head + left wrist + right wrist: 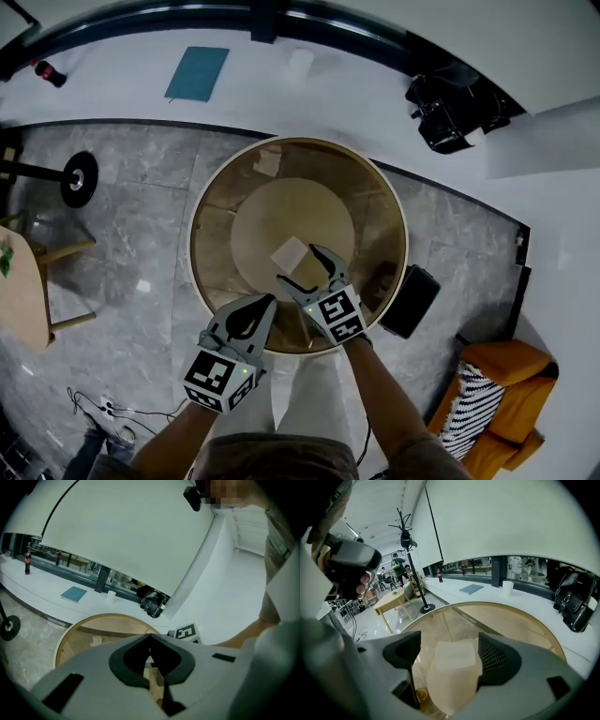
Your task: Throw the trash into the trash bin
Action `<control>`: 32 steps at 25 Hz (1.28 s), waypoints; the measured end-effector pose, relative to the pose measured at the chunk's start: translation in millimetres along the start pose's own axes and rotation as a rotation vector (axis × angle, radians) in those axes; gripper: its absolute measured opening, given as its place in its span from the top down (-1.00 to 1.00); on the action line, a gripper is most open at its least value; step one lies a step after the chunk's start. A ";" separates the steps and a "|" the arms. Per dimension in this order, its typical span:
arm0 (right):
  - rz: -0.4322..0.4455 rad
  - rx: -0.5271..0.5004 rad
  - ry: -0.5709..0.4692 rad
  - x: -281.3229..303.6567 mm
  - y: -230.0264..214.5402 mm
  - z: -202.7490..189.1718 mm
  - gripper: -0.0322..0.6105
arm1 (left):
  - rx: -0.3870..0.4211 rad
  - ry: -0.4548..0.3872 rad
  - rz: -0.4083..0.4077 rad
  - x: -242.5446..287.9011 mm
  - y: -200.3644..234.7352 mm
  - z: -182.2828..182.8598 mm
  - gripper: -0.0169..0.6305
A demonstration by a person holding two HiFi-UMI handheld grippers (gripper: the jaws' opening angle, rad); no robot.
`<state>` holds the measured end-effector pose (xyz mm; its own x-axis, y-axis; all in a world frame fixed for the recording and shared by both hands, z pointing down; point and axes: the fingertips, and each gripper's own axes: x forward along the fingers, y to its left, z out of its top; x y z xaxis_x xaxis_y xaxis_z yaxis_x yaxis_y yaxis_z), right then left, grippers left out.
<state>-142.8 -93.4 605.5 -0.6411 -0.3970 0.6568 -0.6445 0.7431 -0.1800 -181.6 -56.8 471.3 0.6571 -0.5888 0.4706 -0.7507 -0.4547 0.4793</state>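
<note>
Trash [290, 252], a flat, pale, near-square sheet with no clear long axis, lies turned like a diamond near the frame's centre on a round table [194, 246], whose clear top is ringed in light wood above a wooden disc. A black, box-shaped trash bin [411, 300] stands on the grey marbled floor [141, 187] at the table's lower right. The right gripper [298, 265] holds its jaws spread wide around the sheet, pads clear of it. The left gripper [266, 302], lower left, has its jaws closed and empty.
</note>
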 end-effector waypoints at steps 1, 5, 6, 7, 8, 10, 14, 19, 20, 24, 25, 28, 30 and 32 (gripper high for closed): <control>0.002 -0.004 0.001 5.3 -3.1 -3.4 -0.29 | -0.011 0.006 0.002 3.7 3.4 -4.8 0.90; 0.020 -0.015 0.001 20.9 -8.1 -15.1 -0.29 | -0.030 0.010 0.005 18.0 12.7 -15.8 0.90; 0.022 -0.013 0.000 23.8 -8.5 -17.4 -0.29 | -0.030 0.010 0.005 20.9 14.1 -17.6 0.90; 0.023 -0.008 -0.002 26.6 -9.0 -19.2 -0.29 | -0.029 0.011 0.004 23.6 15.8 -19.0 0.90; 0.023 -0.002 -0.004 29.1 -9.7 -20.3 -0.29 | -0.029 0.012 0.003 26.2 17.5 -20.2 0.90; 0.022 0.011 -0.010 32.4 -11.0 -21.6 -0.29 | -0.032 0.013 0.003 30.5 19.5 -21.3 0.90; 0.006 0.025 -0.012 35.8 -16.4 -22.8 -0.29 | -0.039 0.011 -0.003 36.2 19.4 -19.2 0.90; 0.014 0.023 -0.017 40.0 -17.0 -22.3 -0.29 | -0.035 0.012 -0.010 42.6 18.1 -17.6 0.90; 0.022 0.022 -0.016 40.8 -15.8 -22.1 -0.29 | -0.035 0.012 -0.011 43.6 18.1 -17.4 0.90; 0.043 0.042 -0.016 42.5 -11.8 -24.8 -0.29 | -0.038 0.018 -0.014 45.9 16.8 -21.2 0.90; 0.042 0.050 -0.017 42.6 -12.0 -25.2 -0.29 | -0.039 0.019 -0.015 46.1 16.2 -21.9 0.90; 0.022 0.081 -0.027 42.7 -16.9 -22.8 -0.29 | -0.039 0.023 -0.016 46.7 15.2 -22.6 0.90; 0.011 0.098 -0.035 42.0 -18.8 -20.3 -0.26 | -0.039 0.024 -0.017 47.0 14.9 -23.3 0.90; 0.002 0.098 -0.052 40.5 -19.3 -19.5 -0.05 | -0.039 0.024 -0.016 46.7 14.3 -24.2 0.90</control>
<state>-148.2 -113.4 649.7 -0.6615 -0.4252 0.6178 -0.6795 0.6884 -0.2538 -160.1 -74.6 518.0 0.6711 -0.5651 0.4799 -0.7369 -0.4374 0.5154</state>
